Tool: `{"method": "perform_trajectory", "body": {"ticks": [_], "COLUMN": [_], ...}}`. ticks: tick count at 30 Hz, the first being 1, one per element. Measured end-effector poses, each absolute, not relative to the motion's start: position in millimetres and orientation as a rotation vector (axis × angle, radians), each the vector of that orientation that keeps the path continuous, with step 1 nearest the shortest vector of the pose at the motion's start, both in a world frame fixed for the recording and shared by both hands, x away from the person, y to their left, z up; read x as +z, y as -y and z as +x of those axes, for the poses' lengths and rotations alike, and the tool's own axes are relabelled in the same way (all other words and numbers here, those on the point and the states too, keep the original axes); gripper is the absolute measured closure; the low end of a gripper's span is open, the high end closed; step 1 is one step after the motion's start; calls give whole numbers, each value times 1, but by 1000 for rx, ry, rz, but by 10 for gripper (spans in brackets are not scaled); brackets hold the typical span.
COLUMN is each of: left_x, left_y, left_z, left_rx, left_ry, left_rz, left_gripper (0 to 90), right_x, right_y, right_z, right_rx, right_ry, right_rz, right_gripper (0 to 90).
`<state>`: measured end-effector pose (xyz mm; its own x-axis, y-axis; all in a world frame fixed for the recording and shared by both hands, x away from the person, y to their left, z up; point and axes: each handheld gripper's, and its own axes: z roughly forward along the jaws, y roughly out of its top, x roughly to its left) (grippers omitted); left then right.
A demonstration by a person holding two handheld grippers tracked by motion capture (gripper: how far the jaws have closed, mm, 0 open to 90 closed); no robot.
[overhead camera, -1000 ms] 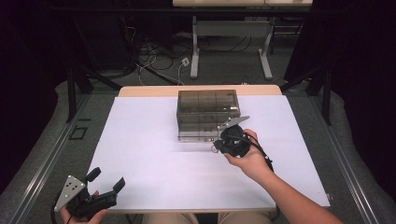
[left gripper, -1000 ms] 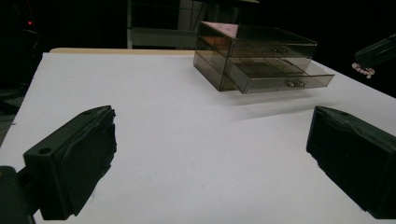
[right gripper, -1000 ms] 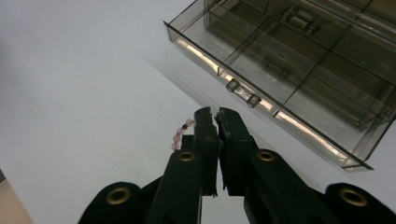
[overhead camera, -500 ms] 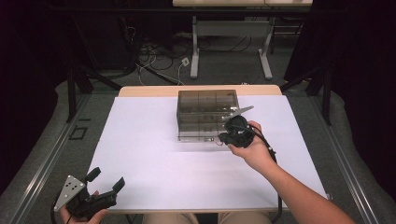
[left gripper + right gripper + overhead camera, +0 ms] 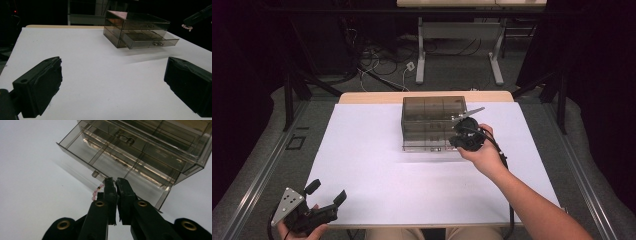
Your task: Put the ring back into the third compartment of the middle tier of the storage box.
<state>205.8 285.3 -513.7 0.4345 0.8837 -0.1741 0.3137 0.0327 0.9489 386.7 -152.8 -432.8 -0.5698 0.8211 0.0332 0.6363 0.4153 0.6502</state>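
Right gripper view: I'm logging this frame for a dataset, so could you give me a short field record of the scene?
held item: string of small pink beads
holder: right gripper, shut on the beads
container: smoky transparent plastic drawer box, lower drawer pulled open
position: right gripper above the open drawer
left gripper: open, at the table's near left edge
surface: white table

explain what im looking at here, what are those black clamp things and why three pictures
A person sits at a white table and holds a hand-held gripper in each hand: a tool with two black jaws. One picture comes from a camera above the table; the other two come from cameras riding on each tool, looking along its jaws. On the table stands a smoky clear drawer box with its lower drawer pulled open. The right hand-held gripper is shut on a small string of pink beads, held above the open drawer. The left hand-held gripper rests open near the table's front corner, holding nothing.
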Motion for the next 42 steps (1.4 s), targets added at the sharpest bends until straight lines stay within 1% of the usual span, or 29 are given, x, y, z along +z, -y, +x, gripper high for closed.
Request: {"method": "perform_trajectory", "body": {"ticks": [12,42], "left_x": [-514,-514], "left_y": [-285,-283], "left_z": [205,206], "left_rx": [611,611], "left_ry": [-1097,-1093], "left_rz": [1527,1525], "left_gripper": [19,19], "right_x": [-433,-453], "right_y": [159,161], "right_z": [405,438], "right_rx": [915,858], "right_ry": [-2315,-2214], "right_rz": [1347,1519], "right_gripper": [869,869]}}
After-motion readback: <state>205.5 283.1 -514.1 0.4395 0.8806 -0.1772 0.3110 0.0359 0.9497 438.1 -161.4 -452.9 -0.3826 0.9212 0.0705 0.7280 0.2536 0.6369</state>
